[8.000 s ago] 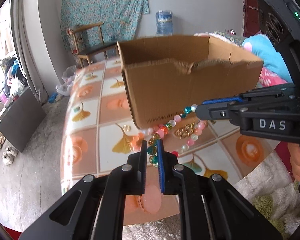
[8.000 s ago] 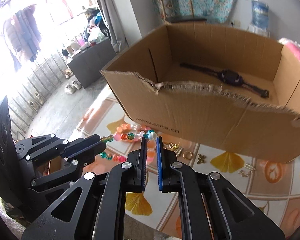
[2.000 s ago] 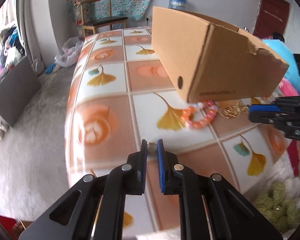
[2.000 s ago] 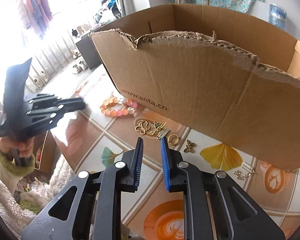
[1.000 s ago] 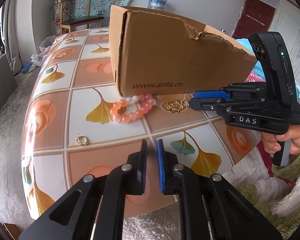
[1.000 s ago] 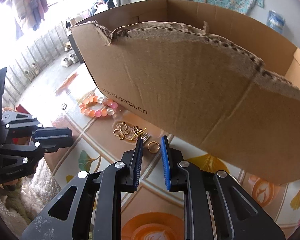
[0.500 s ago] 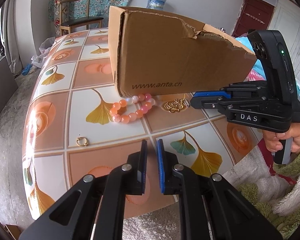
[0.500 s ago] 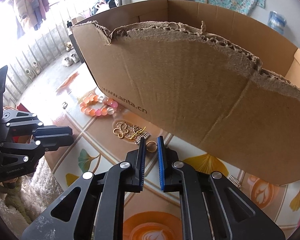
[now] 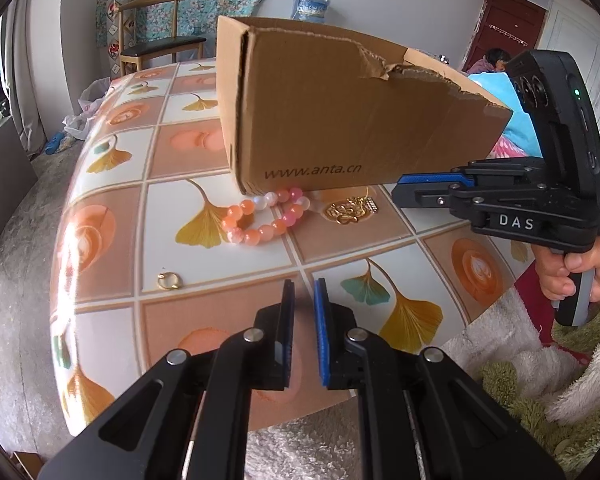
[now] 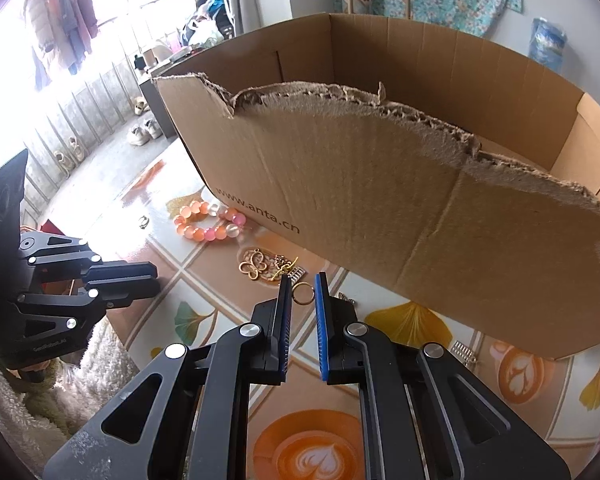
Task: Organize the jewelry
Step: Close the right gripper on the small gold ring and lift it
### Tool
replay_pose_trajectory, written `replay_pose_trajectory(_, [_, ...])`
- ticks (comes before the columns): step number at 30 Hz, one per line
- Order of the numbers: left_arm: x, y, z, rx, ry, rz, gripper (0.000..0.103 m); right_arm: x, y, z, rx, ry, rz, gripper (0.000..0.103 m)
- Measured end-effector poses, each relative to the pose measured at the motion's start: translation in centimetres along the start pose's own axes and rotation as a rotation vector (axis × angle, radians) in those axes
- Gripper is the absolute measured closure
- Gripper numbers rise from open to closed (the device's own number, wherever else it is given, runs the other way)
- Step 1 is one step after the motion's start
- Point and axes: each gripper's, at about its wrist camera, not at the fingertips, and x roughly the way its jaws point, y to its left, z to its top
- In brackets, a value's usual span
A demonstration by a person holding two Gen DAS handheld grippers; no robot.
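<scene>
A gold ring (image 10: pixel 303 293) sits between the tips of my right gripper (image 10: pixel 302 280), whose jaws are shut on it low over the table, just in front of the cardboard box (image 10: pixel 380 200). A heap of gold charms (image 10: pixel 260 266) and a pink-orange bead bracelet (image 10: pixel 208 224) lie to its left. In the left wrist view the right gripper (image 9: pixel 396 192) reaches in beside the charms (image 9: pixel 348 210) and bracelet (image 9: pixel 266 220). My left gripper (image 9: pixel 304 284) hovers shut and empty over the tiles; a second small gold ring (image 9: pixel 169 281) lies to its left.
The patterned table (image 9: pixel 112 240) ends close below both grippers, with a fluffy blanket (image 9: pixel 520 380) past its edge. A small charm (image 10: pixel 346 298) and a silver clip (image 10: pixel 462 350) lie by the box. A chair (image 9: pixel 160 40) stands behind the table.
My right gripper's jaws have narrowed around the gold ring, which has stayed where it was. The left gripper, the bracelet and the box have not moved.
</scene>
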Motion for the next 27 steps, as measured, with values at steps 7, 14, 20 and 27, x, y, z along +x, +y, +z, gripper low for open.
replay_pose_trajectory(7, [-0.7,3.0,0.8,-0.048,-0.020,0.137,0.090,-0.4,-0.6,-0.3,0.008,-0.017,0.011,0.094])
replay_pose_trajectory(14, [-0.2,5.3,1.1,-0.099,0.015,0.183,0.077,-0.7,-1.0,-0.8,0.016,-0.021,0.022,0.094])
replay_pose_trajectory(20, [0.4,4.9,0.9,-0.044,0.030,0.207,0.076,-0.7,-1.6,-0.8,0.020,-0.020,0.032,0.094])
replay_pose_trajectory(27, [0.5,4.2,0.9,0.013,0.036,0.219,0.089,-1.1,-1.9,-0.7,0.026,-0.030,0.040,0.094])
